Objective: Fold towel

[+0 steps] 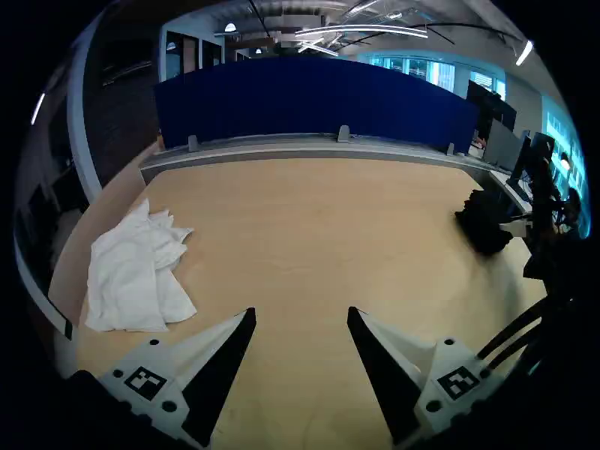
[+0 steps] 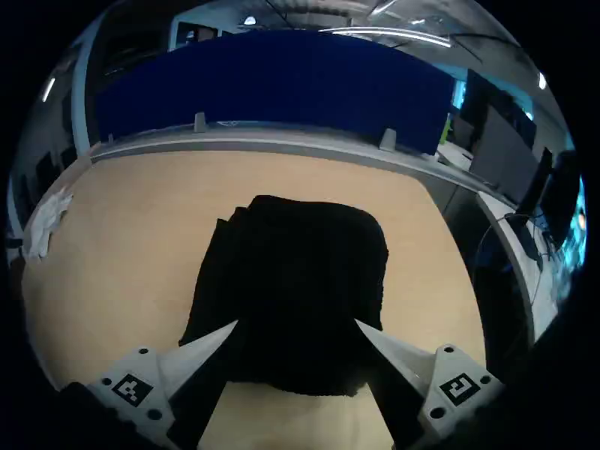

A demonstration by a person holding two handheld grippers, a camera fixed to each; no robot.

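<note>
Black towel point(image 2: 300, 285) lies flat and squared on the pale wood desk point(image 2: 135, 225), filling the centre of the right gripper view, its near edge running between the fingers point(image 2: 195, 352) of the right gripper point(image 2: 296, 324). Those fingers stand wide apart on either side of the cloth and do not appear to pinch it, though the dark fabric makes the contact at the tips hard to judge.

In the left gripper view, the left gripper point(image 1: 301, 311) hovers over bare desk at the bottom of the frame, its fingers point(image 1: 225, 345) spread wide and holding nothing. A white towel point(image 1: 135, 274) sits crumpled at the left of that frame, well apart from the black towel point(image 1: 484, 221), which shows as a dark heap at the right edge. A blue partition point(image 1: 315, 97) closes off the back of the desk.

By its compact, layered look, the black towel seems to be at least partly folded. If another fold is due, the right fingers must close on the near edge and carry it over to the far edge. The white towel is plainly unfolded, and it calls for the left gripper to swing left and find a corner.
</note>
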